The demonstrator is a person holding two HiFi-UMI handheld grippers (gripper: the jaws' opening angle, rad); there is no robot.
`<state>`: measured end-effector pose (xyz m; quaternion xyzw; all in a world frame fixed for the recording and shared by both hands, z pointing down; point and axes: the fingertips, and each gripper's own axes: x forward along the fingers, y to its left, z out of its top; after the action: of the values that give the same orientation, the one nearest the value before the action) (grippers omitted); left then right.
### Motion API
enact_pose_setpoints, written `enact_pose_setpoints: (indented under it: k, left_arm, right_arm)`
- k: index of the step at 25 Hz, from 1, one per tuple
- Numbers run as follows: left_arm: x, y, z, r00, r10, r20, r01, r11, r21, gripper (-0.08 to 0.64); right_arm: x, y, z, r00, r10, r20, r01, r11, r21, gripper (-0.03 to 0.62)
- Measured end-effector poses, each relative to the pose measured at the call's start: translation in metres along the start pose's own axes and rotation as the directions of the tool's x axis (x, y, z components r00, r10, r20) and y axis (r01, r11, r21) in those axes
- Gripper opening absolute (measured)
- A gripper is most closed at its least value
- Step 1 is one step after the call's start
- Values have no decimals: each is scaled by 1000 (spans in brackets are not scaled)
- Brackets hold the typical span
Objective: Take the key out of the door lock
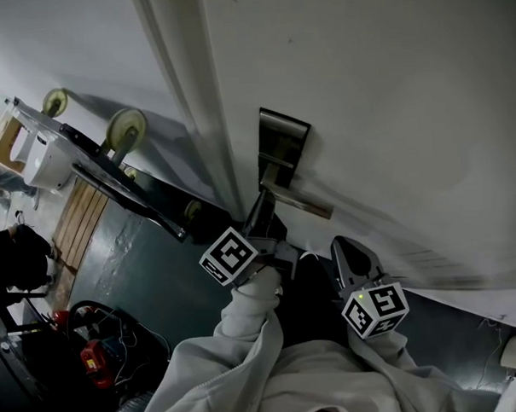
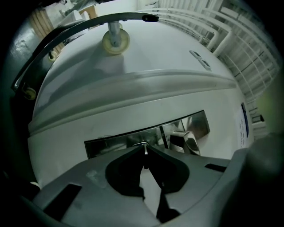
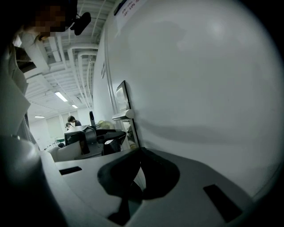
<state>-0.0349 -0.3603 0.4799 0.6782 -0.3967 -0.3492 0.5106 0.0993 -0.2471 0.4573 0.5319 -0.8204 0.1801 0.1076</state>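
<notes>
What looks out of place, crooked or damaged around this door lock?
Nothing stands out. The lock plate sits flat on the door, the handle looks intact, and the left tool is shut on a thin metal key at the plate.

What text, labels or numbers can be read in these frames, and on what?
Nothing legible.
Paper on the door, left gripper view: print too small.
Paper on the door, right gripper view: blurred.
Marker cubes: square patterns only, no words.
</notes>
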Motion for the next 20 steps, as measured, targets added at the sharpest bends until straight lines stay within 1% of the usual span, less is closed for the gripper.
enact_pose_setpoints:
  k: [3,6,9,13,15,17,20]
  left_arm:
    - [-1,1,0,1000,-7,3,7,999,-53,25]
    - [-10,0,-1,1000,-5,6,6,999,-54,25]
    - [-12,-8,-3,999,-50,10,50,996,-69,25]
    - [-16,-2,-3,1000,-20,6,21,997,-77,25]
    - [-16,-2,-2,1000,-28,11,29,994,-107,25]
    - [-15,-2,-2,999,-39,19,42,987,-155,25]
    - [-15,1,-3,999,-27,17,30,972,-234,25]
  right_arm:
    - [0,1,1,1000,4,0,-4,1000,2,52]
    - [1,1,1,1000,10,-2,-10,1000,1,52]
    - [3,2,-1,1000,14,-5,-14,1000,2,52]
    - [2,12,-3,999,32,-4,-32,999,-10,52]
    - [0,13,-2,1000,29,-1,-29,999,-14,52]
    - [-2,9,-1,1000,16,6,-16,1000,-14,52]
    - [-4,5,2,1000,0,17,0,1000,-11,52]
